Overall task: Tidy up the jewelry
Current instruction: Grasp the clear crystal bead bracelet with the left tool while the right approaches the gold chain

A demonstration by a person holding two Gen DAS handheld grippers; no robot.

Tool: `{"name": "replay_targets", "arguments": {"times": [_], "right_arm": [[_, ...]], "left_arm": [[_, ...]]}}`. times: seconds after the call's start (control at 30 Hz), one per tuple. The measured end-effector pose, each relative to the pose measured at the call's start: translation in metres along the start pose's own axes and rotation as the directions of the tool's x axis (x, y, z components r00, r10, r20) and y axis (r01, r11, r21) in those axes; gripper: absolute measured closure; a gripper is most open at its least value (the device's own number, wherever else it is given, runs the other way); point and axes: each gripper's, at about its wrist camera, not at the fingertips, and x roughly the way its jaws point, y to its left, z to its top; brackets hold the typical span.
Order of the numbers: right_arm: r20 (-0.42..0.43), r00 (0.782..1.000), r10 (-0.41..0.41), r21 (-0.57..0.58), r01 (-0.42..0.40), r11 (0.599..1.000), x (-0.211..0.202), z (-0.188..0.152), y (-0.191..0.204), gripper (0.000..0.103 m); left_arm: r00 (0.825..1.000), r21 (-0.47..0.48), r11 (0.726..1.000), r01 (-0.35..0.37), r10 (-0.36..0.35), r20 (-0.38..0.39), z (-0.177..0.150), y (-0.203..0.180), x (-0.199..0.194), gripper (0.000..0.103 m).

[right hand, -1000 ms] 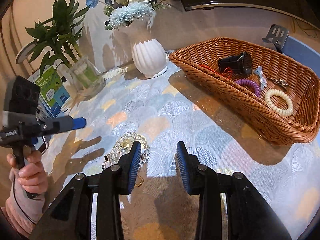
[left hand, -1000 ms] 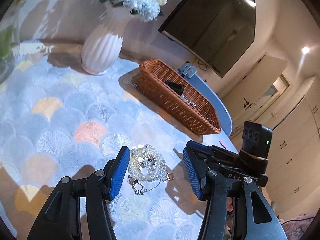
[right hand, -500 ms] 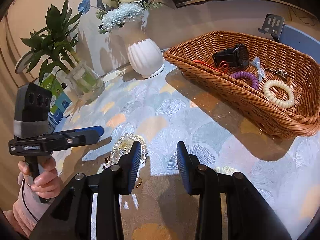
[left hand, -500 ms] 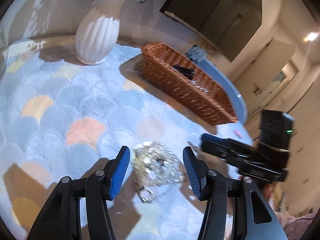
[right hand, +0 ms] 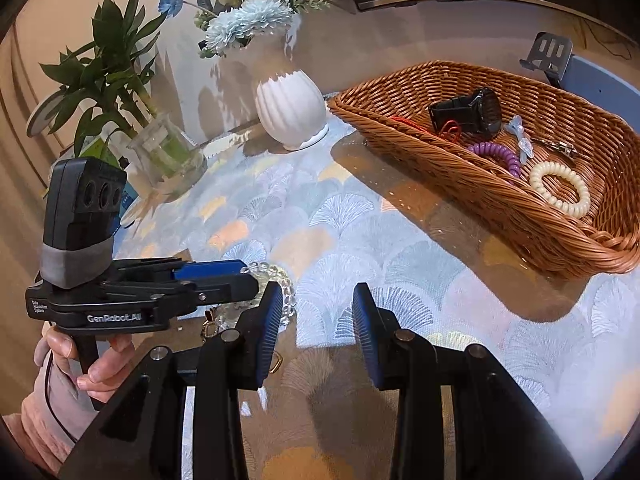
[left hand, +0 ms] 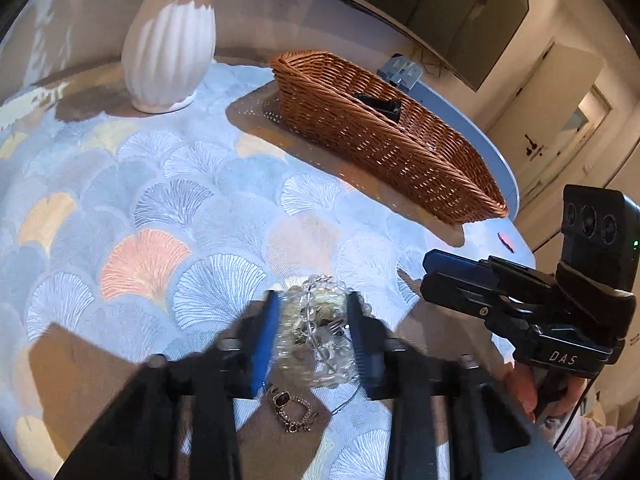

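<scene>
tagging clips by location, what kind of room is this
Most likely a home living or dining room. A round table with a fan-patterned tablecloth holds a white vase of flowers and a wicker basket of accessories, a dark TV screen hangs on the wall, and pale cabinet doors stand behind.

"GenRobot.AI" on left gripper [right hand: 248, 276]; "DAS" on right gripper [left hand: 430, 270]

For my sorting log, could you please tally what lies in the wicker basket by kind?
In the wicker basket:
Coil hair ties: 2 (purple, cream)
Black watch: 1
Red cord: 1
Pale blue clip: 1
Metal clip: 1
Total: 6
</scene>
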Motion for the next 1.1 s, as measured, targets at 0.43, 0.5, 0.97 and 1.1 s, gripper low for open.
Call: {"name": "replay_targets", "arguments": {"times": [0.43,0.5,0.97,1.1], "right_arm": [[-0.035,0.999,-0.008,-0.023,0.007,1.000,0.005,0.001,0.004,0.064],[-0.061,0.998,-0.007,-0.035,0.005,0.999,0.010,0.001,0.007,0.064],[-0.219,0.961,-0.171,-0.244,0.116,0.963,0.066,0.039,0.084,0.064],[-0.252,0.954,-0.163,-0.244,0.101,0.965,0.097,0.050,0.086,0.064]], "left_arm": [[0.952,-0.142,0.965,0.222,-0.183,0.245,0.003,0.037,-0.064,0.095],[0.952,-0.166,0.964,0.208,-0.161,0.260,0.004,0.047,-0.076,0.095],[0.996,-0.313,0.950,-0.017,0.042,0.073,-0.013,0.110,-0.047,0.076],[0.994,-0.309,0.951,-0.024,0.056,0.092,-0.018,0.110,-0.055,0.058]]}}
